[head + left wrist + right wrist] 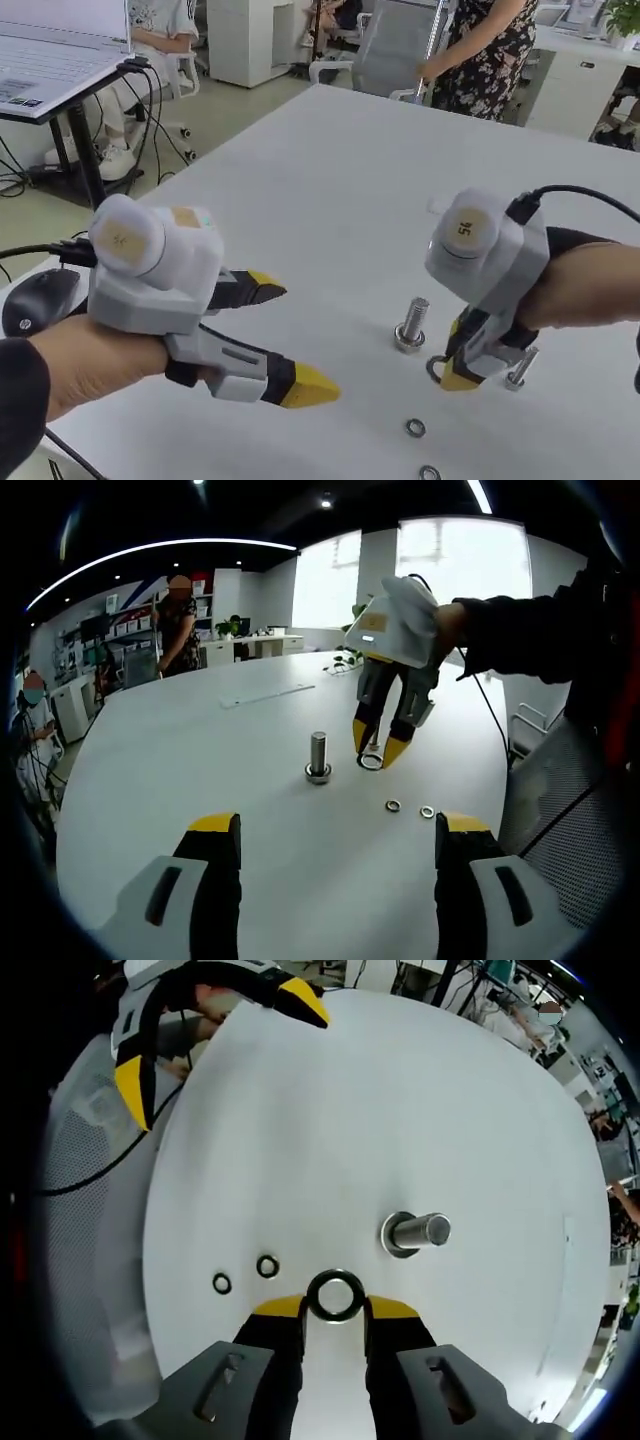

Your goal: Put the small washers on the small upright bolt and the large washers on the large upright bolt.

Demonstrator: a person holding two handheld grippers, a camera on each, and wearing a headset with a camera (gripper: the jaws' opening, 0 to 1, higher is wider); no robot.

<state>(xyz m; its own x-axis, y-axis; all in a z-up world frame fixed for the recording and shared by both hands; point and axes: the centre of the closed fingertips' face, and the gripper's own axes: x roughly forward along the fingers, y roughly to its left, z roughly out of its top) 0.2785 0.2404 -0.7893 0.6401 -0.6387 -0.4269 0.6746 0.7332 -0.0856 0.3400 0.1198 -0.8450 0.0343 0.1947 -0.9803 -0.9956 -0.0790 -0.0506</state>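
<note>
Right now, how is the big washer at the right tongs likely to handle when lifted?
The big washer is a thin metal ring held by its rim between the right tongs, so probably stiff and light but apt to pivot or slip. On the smooth table it could slide or roll away.

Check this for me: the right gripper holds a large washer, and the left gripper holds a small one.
One part is wrong: the left gripper is open and holds nothing, as the left gripper view shows. The small washers lie on the table. The right gripper does hold a large washer.
</note>
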